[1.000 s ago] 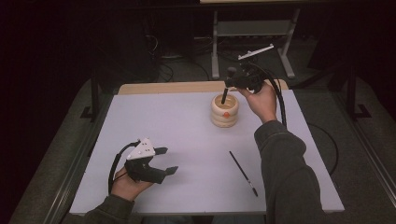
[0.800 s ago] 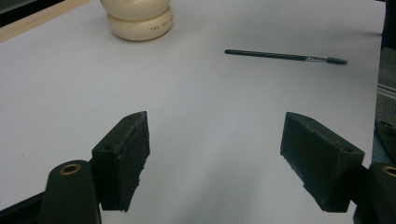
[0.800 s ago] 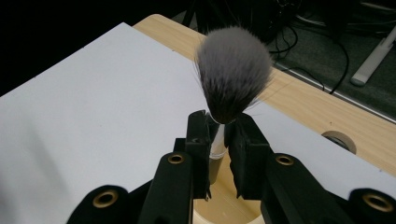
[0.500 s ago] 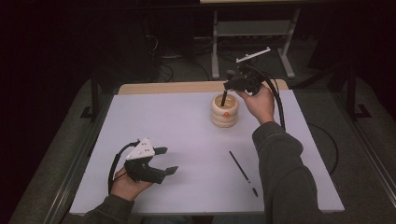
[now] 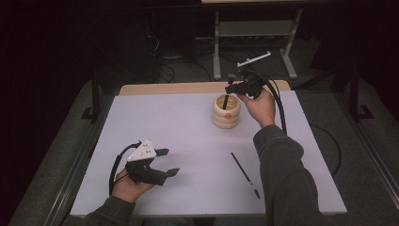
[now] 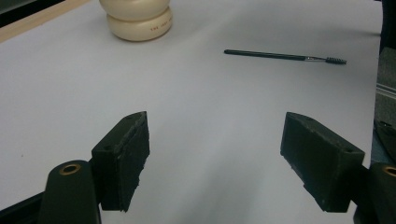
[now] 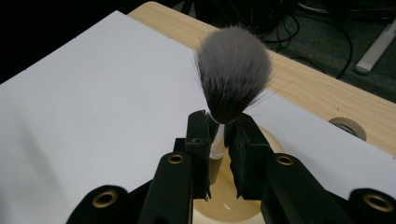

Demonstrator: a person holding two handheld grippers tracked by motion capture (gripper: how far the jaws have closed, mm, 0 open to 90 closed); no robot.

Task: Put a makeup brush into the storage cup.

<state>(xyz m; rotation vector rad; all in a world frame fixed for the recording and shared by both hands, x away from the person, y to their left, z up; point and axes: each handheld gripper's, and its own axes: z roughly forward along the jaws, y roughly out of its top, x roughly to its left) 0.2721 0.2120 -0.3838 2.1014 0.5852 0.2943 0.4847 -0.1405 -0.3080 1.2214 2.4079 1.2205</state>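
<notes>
A dim room with cables and a metal stand on the floor lies behind a table (image 5: 141, 89) of pale wood, most of which is covered by a white sheet (image 5: 188, 127). Toward the far side of the sheet stands a cream-coloured ribbed holder (image 5: 226, 113), an orange mark on its side in the high view. The right gripper (image 5: 231, 88) is held just above it, its jaws closed on the handle of a makeup brush (image 7: 233, 79). In the right gripper view the brush stands upright, its grey and dark bristle head above the jaws and its handle reaching down into the holder's mouth (image 7: 224, 205). In the high view the dark handle runs from the gripper into the holder. The left gripper (image 5: 167, 162) rests in the person's left hand (image 5: 129, 186) near the front left of the sheet, its jaws spread wide with nothing between them, as the left gripper view shows over bare white surface. A thin dark mascara wand (image 5: 244, 174) lies flat on the sheet toward the front right, well apart from the holder and from both grippers; in the left gripper view its small bristled tip (image 6: 335, 60) points away from the holder (image 6: 136, 21).
</notes>
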